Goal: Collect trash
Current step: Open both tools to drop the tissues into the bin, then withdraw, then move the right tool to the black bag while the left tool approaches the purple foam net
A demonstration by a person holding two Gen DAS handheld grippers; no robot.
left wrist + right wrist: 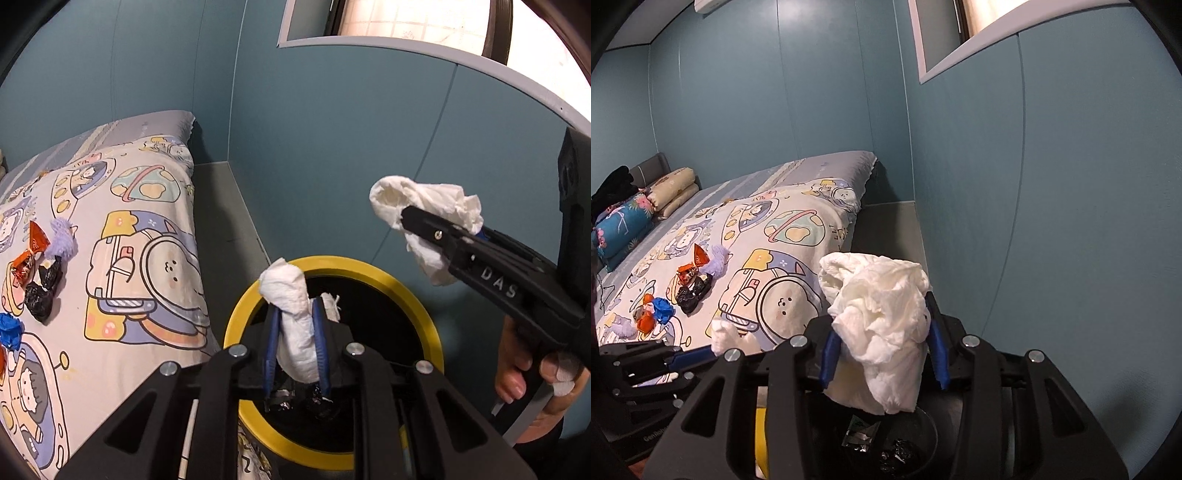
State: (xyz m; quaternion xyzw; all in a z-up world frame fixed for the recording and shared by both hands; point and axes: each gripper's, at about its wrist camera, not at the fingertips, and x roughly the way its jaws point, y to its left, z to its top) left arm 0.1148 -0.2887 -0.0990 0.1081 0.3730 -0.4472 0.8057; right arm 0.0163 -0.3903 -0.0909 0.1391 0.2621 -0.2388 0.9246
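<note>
My left gripper [294,314] is shut on a crumpled white tissue [295,325] and holds it over the yellow-rimmed black bin [424,306]. My right gripper [882,328] is shut on a larger crumpled white tissue [882,325], also above the bin; this gripper also shows in the left wrist view [406,218] to the right of the bin, with its tissue [424,206]. Dark and silver scraps [886,446] lie inside the bin. On the bed lie an orange wrapper [31,254], black wads [44,291], a lilac fluff [61,240] and a blue scrap [11,328].
The bed with a cartoon quilt [129,277] stands left of the bin. Teal walls [332,147] close in behind and to the right. A grey ledge [221,214] runs between bed and wall. Pillows [646,206] lie at the bed's far end.
</note>
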